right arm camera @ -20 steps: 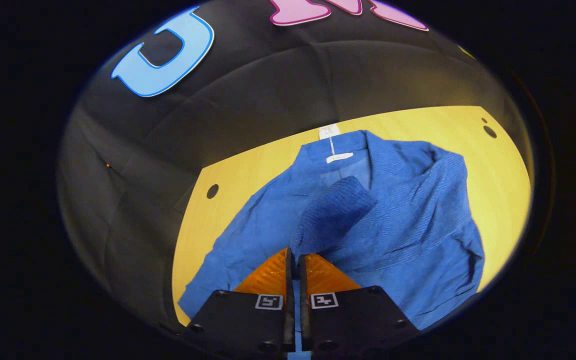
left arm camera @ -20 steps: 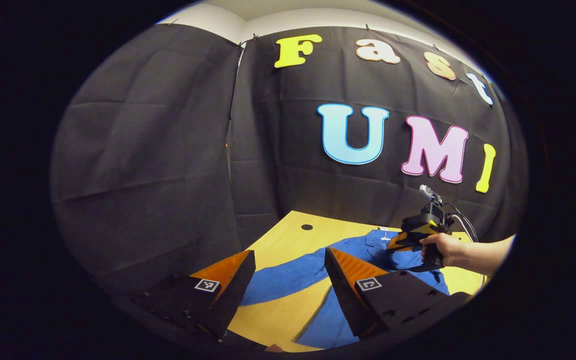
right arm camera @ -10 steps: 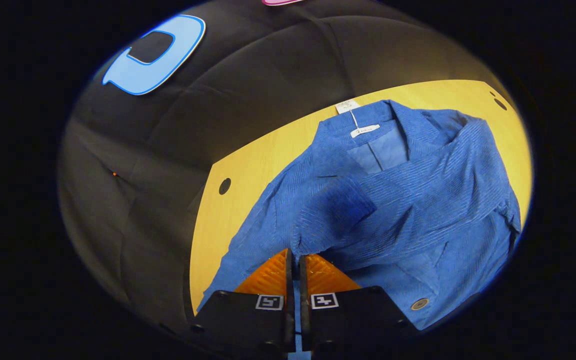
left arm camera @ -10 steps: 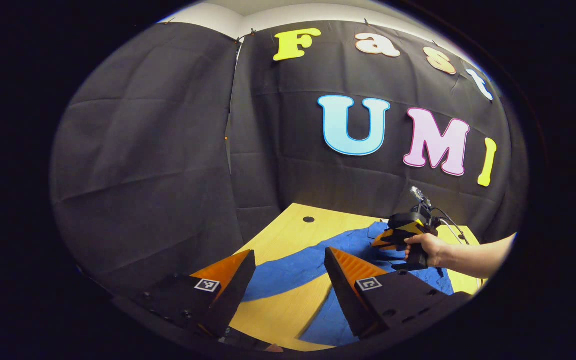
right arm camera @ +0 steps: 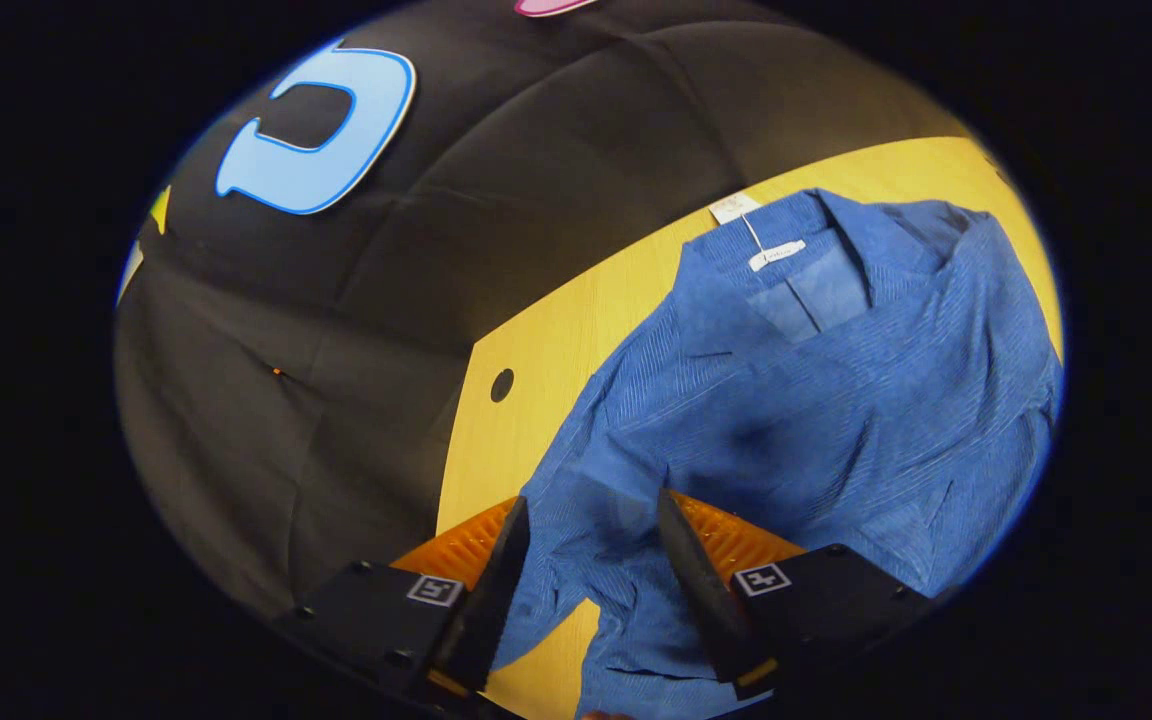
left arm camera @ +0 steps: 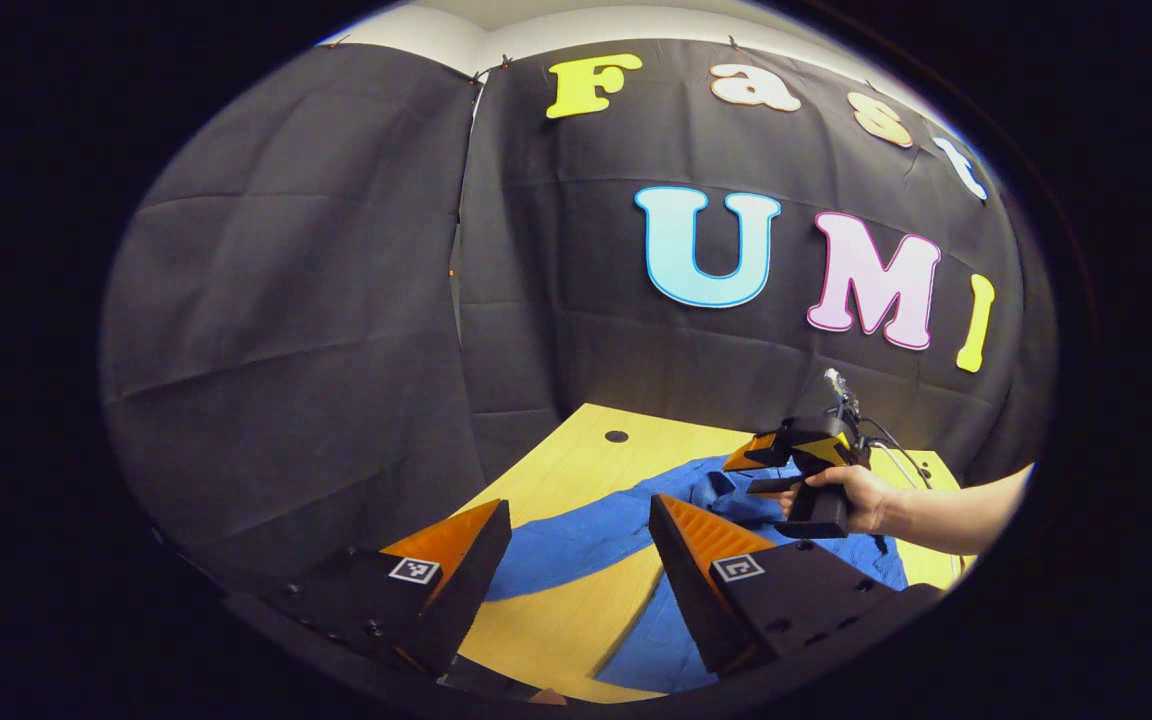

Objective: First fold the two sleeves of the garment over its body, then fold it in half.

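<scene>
Right gripper view: garment (right arm camera: 816,420) hem cut off below.

blue striped garment (right arm camera: 836,400), yellow table (right arm camera: 536,330)

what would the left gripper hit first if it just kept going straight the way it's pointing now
Most likely the outstretched sleeve of the blue garment, which crosses the yellow table just ahead between the open left gripper's fingers. Depth is unclear; angled higher, it could pass over the sleeve toward the black wall.
</scene>
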A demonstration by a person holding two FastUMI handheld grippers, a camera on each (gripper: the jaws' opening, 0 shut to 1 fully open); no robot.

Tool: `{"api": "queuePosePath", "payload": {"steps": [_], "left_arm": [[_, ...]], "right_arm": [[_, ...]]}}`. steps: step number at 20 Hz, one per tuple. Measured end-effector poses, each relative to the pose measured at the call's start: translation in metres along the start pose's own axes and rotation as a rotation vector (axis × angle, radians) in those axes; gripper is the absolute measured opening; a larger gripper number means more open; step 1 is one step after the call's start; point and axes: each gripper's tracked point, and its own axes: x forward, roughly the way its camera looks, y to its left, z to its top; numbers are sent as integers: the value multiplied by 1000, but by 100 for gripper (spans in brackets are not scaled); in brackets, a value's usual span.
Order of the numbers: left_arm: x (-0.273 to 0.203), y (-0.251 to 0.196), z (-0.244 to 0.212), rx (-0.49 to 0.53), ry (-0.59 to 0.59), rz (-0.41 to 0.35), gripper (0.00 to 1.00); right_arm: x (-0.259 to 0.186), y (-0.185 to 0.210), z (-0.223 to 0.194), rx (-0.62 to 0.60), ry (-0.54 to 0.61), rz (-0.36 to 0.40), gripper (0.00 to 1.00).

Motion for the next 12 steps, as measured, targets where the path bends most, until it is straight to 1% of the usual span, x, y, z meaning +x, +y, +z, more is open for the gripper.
{"api": "queuePosePath", "payload": {"steps": [1,2,5,6,7,8,9,12], "left_arm": [[2,2,-4,2,-2,2,81],[4,3,-5,5,-5,2,81],[13,5,-6,12,-20,4,81],[16,8,-8,15,-20,11,81],[19,12,-10,15,-21,19,81],[22,16,-13,12,-22,25,81],[26,19,-15,8,-22,29,81],[38,23,-14,-19,-53,29,81]], "right_arm": [[-7,1,4,-38,-13,2,77],[-15,0,10,-88,-37,4,95],[-60,3,30,-271,-138,-3,97],[-82,2,37,-346,-172,-16,83],[-108,-1,45,-408,-225,-31,98],[-137,-2,61,-443,-311,-47,99],[-165,0,70,-453,-389,-46,98],[-266,-24,90,-497,-575,-132,98]]}}
